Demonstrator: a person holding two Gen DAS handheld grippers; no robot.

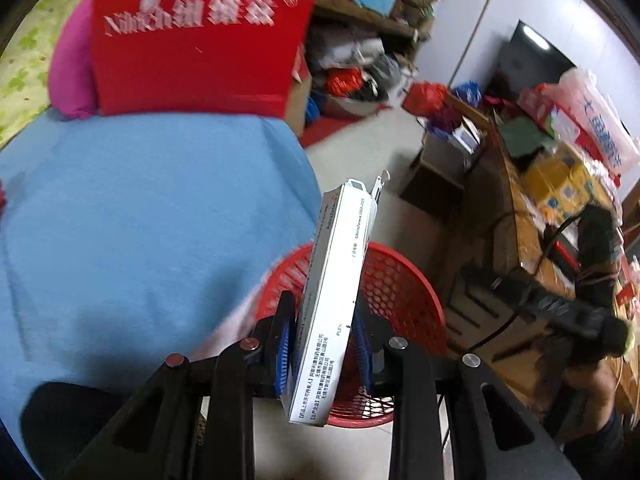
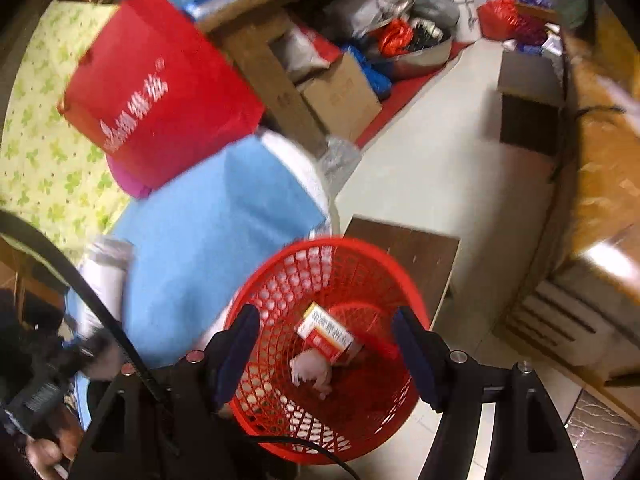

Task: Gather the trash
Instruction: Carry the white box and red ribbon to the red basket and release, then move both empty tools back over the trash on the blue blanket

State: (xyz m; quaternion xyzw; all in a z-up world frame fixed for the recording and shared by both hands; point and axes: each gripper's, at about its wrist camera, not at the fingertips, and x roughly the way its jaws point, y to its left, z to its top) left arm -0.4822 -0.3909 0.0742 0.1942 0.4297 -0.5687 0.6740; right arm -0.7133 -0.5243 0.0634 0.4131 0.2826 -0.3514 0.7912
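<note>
My left gripper point(image 1: 325, 344) is shut on a flat white carton point(image 1: 334, 300) with printed text, held on edge above a red mesh basket point(image 1: 404, 280) on the floor. In the right wrist view the same red basket point(image 2: 280, 280) sits right below my right gripper point(image 2: 326, 344), whose jaws stand wide apart with nothing between them. Inside the basket lie a red and white small box point(image 2: 325, 333) and a crumpled pinkish tissue point(image 2: 312, 372). The other gripper and a hand point(image 2: 44, 396) show at the lower left of the right wrist view.
A blue cloth-covered surface point(image 1: 140, 232) lies left of the basket, with a red paper bag point(image 1: 200, 32) and a pink cushion point(image 1: 70, 68) behind it. A white cylinder point(image 2: 102, 276) rests on the blue cloth. A dark wooden board point(image 2: 416, 252), cardboard boxes point(image 2: 340, 96) and a cluttered wooden table point(image 1: 532, 208) surround the pale floor.
</note>
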